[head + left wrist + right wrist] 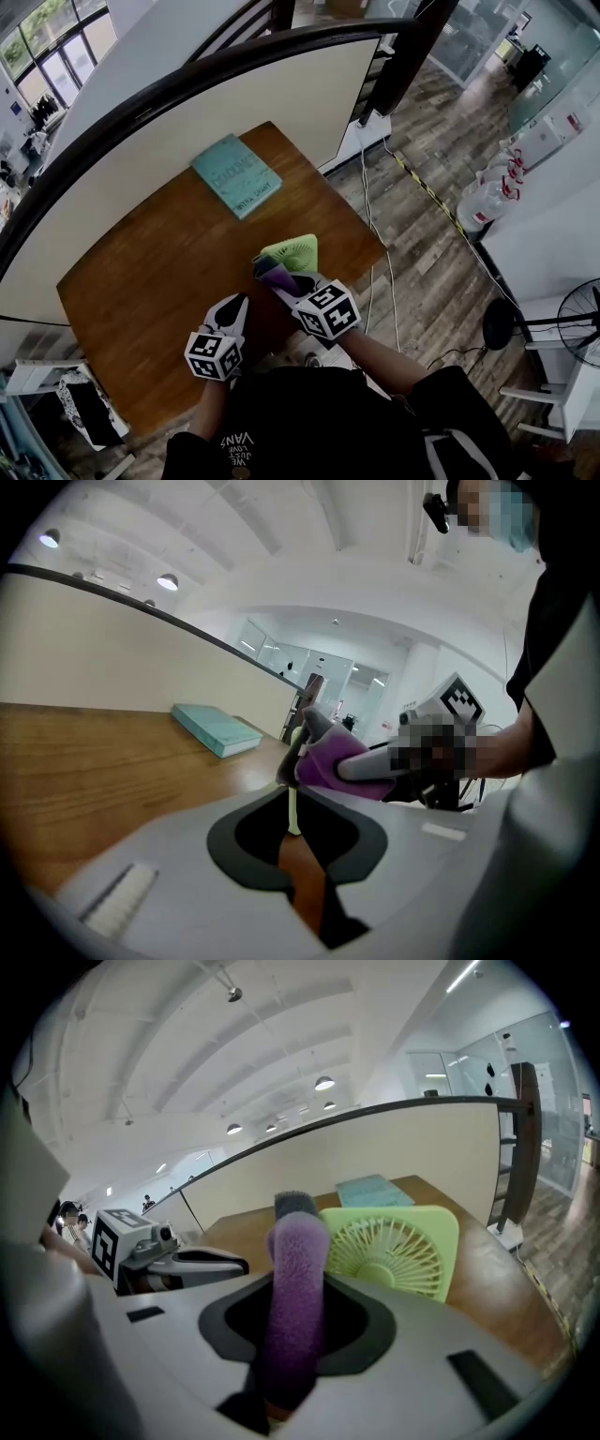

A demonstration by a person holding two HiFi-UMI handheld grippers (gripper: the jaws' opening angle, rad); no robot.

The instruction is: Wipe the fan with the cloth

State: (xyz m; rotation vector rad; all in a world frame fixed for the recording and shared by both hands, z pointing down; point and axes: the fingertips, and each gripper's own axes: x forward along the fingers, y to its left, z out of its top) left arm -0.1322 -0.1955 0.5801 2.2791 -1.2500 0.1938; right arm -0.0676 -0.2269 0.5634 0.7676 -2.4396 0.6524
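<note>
Fan [292,251]: one, green, upright by the table's [150,281] right edge. Cloth [295,1307]: one, purple, clenched in my right gripper [296,1340] and pressed against the fan. Left gripper [302,860]: jaws slightly apart, empty, over the table's near edge. Book [236,174]: one, at the table's far side.

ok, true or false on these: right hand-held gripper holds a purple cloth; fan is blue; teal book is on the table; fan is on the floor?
1. The right hand-held gripper holds a purple cloth. True.
2. The fan is blue. False: it is pale green.
3. A teal book lies on the table. True.
4. The fan is on the floor. False: it stands upright on the wooden table.
</note>
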